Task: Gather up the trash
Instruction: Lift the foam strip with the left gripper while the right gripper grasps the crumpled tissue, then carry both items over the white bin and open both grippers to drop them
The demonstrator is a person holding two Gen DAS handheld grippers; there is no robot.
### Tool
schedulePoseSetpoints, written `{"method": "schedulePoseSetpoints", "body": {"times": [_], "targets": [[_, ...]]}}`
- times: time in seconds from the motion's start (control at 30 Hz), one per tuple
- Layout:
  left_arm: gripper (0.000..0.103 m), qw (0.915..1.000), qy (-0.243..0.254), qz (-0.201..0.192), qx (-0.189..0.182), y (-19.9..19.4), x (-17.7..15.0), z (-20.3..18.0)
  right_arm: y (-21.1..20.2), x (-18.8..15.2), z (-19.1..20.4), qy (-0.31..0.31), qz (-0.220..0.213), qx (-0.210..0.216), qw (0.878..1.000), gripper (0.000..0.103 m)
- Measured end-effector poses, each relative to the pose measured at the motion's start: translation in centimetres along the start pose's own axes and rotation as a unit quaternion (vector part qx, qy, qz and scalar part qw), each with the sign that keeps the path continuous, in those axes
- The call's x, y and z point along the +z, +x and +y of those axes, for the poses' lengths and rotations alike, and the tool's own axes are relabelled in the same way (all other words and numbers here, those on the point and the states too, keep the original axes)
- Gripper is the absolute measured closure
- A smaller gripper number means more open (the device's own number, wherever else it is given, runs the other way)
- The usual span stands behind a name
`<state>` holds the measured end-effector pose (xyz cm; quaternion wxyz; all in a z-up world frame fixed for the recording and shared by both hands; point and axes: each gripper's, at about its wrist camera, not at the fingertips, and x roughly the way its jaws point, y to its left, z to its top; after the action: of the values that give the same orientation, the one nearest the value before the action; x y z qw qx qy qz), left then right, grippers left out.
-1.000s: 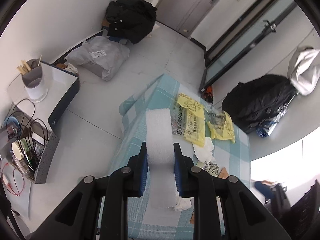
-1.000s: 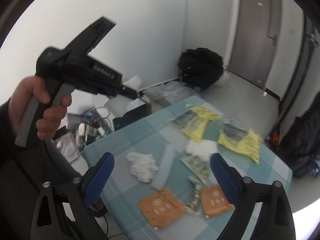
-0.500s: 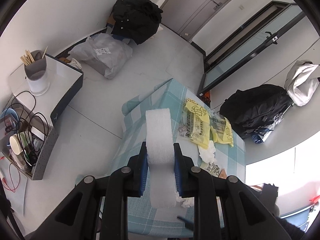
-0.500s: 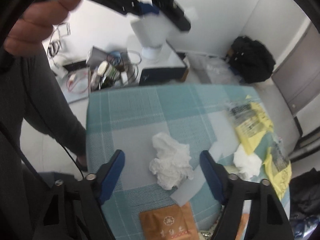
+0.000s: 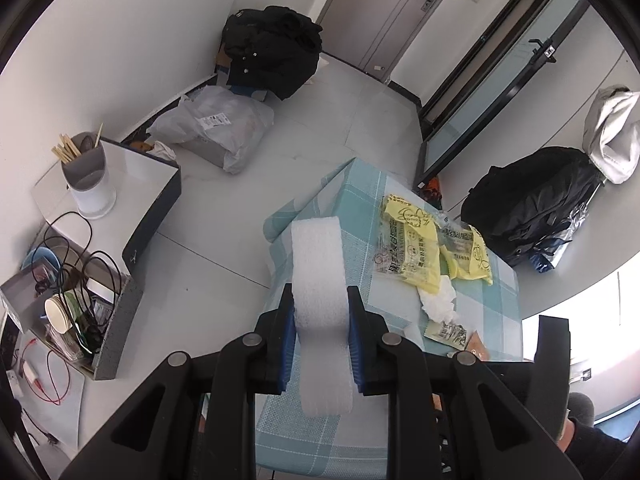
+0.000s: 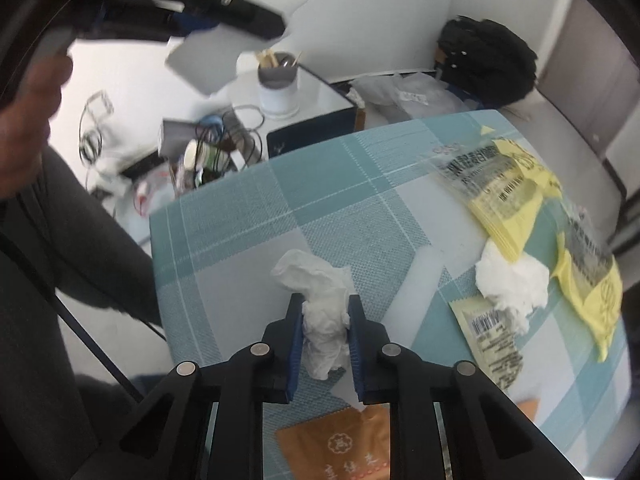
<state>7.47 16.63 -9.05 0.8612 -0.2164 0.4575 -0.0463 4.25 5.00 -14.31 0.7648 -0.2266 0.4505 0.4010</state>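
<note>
My left gripper is shut on a white foam strip and hangs above the teal checked table. In the right wrist view the same gripper shows blurred at the top left. My right gripper points down at the table. Its jaws are closing, and the blue pads press both sides of a crumpled white tissue. On the cloth lie two yellow packets, a second tissue, a barcode wrapper, a pale flat strip and an orange sachet.
A person's dark sleeve fills the left side beside the table. On the floor stand a white box with a grey pot of sticks, a crate of cables, a grey parcel bag and black bags.
My right gripper came down to the table and its wide jaws closed onto the crumpled tissue. The left gripper stayed put, still holding the foam strip.
</note>
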Motion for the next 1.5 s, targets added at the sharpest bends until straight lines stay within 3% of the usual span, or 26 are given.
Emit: {"method": "schedulePoseSetpoints", "body": {"times": [0.33, 0.57, 0.73, 0.87, 1.2, 1.5], "targets": [[0.085, 0.9988, 0.044, -0.017, 0.013, -0.5, -0.4, -2.9, -6.4, -0.8, -2.1, 0.098, -0.101, 0.037, 0.989, 0.085], [0.085, 0.9937, 0.101, -0.04, 0.028, -1.4, -1.3, -6.9, -14.2, -3.6, -4.1, 0.131, -0.172, 0.007, 0.976, 0.085], [0.085, 0.9896, 0.133, -0.053, 0.012, -2.5, -1.5, -11.6, -20.1, -6.8, -6.1, 0.161, -0.213, -0.028, 0.963, 0.085], [0.085, 0.9807, 0.182, -0.071, -0.001, -3.8, -2.3, -16.4, -24.2, -9.6, -7.6, 0.18, -0.234, -0.066, 0.953, 0.085], [0.085, 0.9567, 0.271, -0.054, -0.09, -5.0, -5.1, -28.7, -34.1, -19.2, -11.2, 0.249, -0.28, -0.161, 0.913, 0.085], [0.085, 0.9354, 0.327, 0.012, -0.134, -0.8, -8.8, -37.4, -38.1, -31.1, -15.7, 0.367, -0.284, -0.254, 0.849, 0.084]]}}
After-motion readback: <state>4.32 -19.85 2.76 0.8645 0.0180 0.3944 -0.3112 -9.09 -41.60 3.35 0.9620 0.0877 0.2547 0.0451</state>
